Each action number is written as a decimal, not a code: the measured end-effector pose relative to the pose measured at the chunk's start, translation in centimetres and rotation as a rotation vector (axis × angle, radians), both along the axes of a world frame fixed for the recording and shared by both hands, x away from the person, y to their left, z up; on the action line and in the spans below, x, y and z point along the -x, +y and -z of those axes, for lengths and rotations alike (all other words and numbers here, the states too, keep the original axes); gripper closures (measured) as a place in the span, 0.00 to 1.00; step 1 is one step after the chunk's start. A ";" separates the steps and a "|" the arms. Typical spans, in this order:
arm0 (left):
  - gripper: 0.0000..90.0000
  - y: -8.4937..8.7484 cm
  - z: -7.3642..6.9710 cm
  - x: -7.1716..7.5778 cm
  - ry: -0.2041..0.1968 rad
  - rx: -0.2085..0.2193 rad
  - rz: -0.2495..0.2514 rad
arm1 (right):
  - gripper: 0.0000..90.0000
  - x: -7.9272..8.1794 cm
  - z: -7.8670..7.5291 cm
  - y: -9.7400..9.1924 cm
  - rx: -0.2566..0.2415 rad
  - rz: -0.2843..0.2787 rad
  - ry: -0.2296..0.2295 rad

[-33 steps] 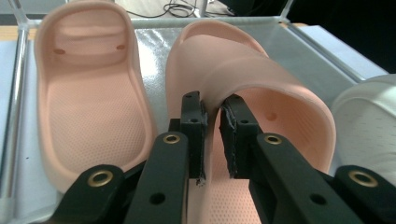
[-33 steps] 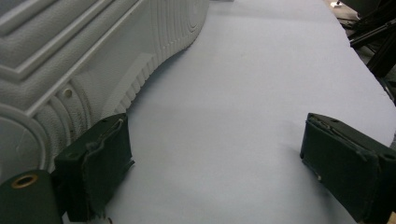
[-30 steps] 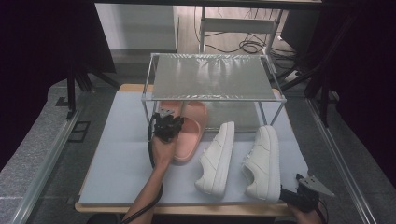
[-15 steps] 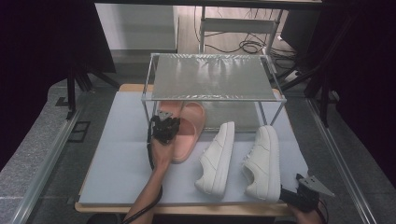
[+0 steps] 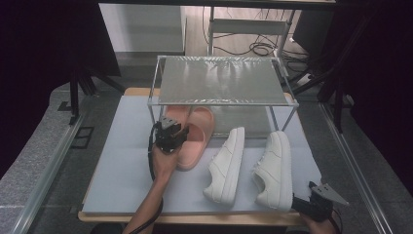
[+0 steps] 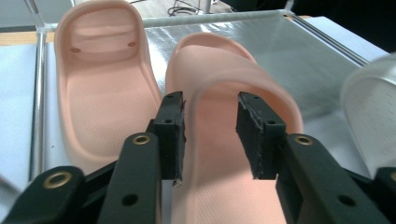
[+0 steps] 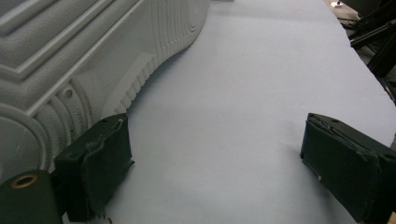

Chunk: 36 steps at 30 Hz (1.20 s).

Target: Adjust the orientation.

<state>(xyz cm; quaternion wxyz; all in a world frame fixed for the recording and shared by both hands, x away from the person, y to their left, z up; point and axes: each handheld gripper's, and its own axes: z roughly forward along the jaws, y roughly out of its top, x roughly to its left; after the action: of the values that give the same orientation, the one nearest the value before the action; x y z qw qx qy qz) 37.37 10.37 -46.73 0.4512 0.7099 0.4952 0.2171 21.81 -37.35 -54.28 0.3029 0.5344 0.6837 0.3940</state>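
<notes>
Two pink slippers lie at the rack's front left corner, one (image 5: 171, 114) partly under it, the other (image 5: 197, 139) beside it. My left gripper (image 5: 179, 132) is at the nearer slipper. In the left gripper view the jaws (image 6: 210, 135) straddle that slipper's strap (image 6: 233, 88); they have just been opening, and the pads (image 6: 173, 135) stand clear of it. The second slipper (image 6: 102, 98) lies to its left. Two white sneakers (image 5: 226, 163) (image 5: 274, 168) lie mid-mat. My right gripper (image 5: 301, 202) rests open on the mat at the right sneaker's heel (image 7: 70, 60), nothing between its pads (image 7: 100, 168).
A metal-framed rack (image 5: 219, 80) with a shiny top stands at the back of the pale blue mat (image 5: 122, 170). Its thin legs (image 5: 151, 114) stand close to the slippers. The table's wooden edge (image 5: 195, 219) runs along the front. Dark stands and cables lie beyond the table.
My left gripper has drawn back a little toward the person, while the pink slipper stays on the mat. The right gripper and both sneakers have not moved.
</notes>
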 end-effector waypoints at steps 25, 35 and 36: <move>0.99 1.6 2.3 7.9 0.041 -0.032 0.234 | 0.09 0.0 0.0 0.0 0.001 0.001 -0.001; 0.99 1.2 4.3 9.7 0.073 -0.092 0.247 | 0.09 0.0 0.0 0.0 0.001 0.001 -0.001; 0.99 1.1 4.5 9.6 0.077 -0.100 0.245 | 0.09 0.0 0.0 0.0 0.000 0.002 0.000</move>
<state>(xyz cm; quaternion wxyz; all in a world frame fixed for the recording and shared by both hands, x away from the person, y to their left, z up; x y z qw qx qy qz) 27.73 11.46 -51.22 0.4190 0.7945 0.4103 0.1574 21.81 -37.32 -54.28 0.3033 0.5350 0.6831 0.3938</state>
